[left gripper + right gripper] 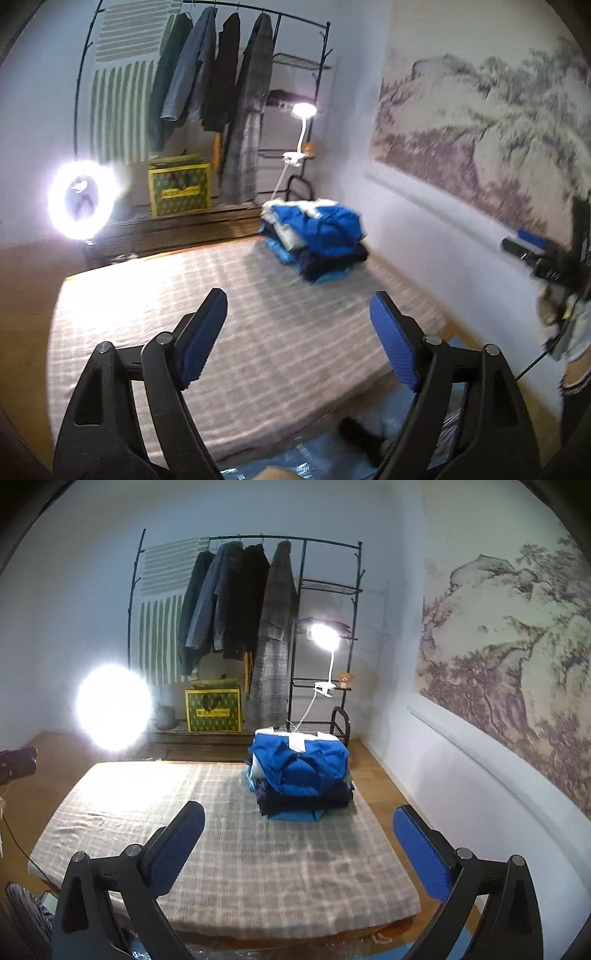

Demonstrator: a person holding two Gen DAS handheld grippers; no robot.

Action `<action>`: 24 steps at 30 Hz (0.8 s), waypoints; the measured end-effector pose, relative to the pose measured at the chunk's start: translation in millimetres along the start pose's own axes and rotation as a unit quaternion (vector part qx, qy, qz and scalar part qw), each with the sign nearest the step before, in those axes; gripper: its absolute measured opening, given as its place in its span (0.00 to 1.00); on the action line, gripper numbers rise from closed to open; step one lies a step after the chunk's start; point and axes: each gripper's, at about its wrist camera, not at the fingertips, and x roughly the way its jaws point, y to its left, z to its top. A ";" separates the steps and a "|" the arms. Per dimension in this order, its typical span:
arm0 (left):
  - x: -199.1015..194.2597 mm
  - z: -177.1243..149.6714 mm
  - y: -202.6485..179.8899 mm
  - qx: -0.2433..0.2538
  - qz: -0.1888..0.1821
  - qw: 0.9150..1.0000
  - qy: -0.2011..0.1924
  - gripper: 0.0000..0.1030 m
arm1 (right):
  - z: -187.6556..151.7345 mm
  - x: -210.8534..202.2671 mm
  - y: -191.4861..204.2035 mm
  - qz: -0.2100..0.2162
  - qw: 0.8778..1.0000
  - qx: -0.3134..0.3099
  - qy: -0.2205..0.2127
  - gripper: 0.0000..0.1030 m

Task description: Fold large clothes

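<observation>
A stack of folded clothes (301, 775), bright blue on top with dark and light blue layers beneath, sits at the far right of a checked mattress (221, 849). The left wrist view shows the same stack (317, 236) on the mattress (184, 302). My left gripper (299, 310) is open above the near part of the mattress, nothing between its blue pads. My right gripper (299, 823) is open wide over the near edge, short of the stack, also holding nothing. The other gripper (532, 254) shows at the right edge of the left wrist view, too blurred to judge.
A clothes rack (243, 602) with several hanging coats stands behind the mattress, a yellow box (214, 710) beneath it. A ring light (112, 707) glares at left and a clip lamp (325, 637) shines on the shelf. Wooden floor surrounds the mattress; a wall with a landscape print (517, 638) runs along the right.
</observation>
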 end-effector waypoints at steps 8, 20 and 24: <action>4.3 -64.6 -1.9 0.030 0.028 0.999 0.004 0.98 | -42.7 5.5 10.5 -0.035 0.999 0.037 0.005 1.00; 46.6 -94.4 -11.4 0.043 0.051 0.998 0.004 1.00 | -82.2 44.5 42.8 -0.047 0.998 0.024 0.023 1.00; 68.2 -95.6 -8.9 0.041 0.052 0.998 0.011 1.00 | -90.5 63.3 49.2 -0.058 0.998 0.016 0.025 1.00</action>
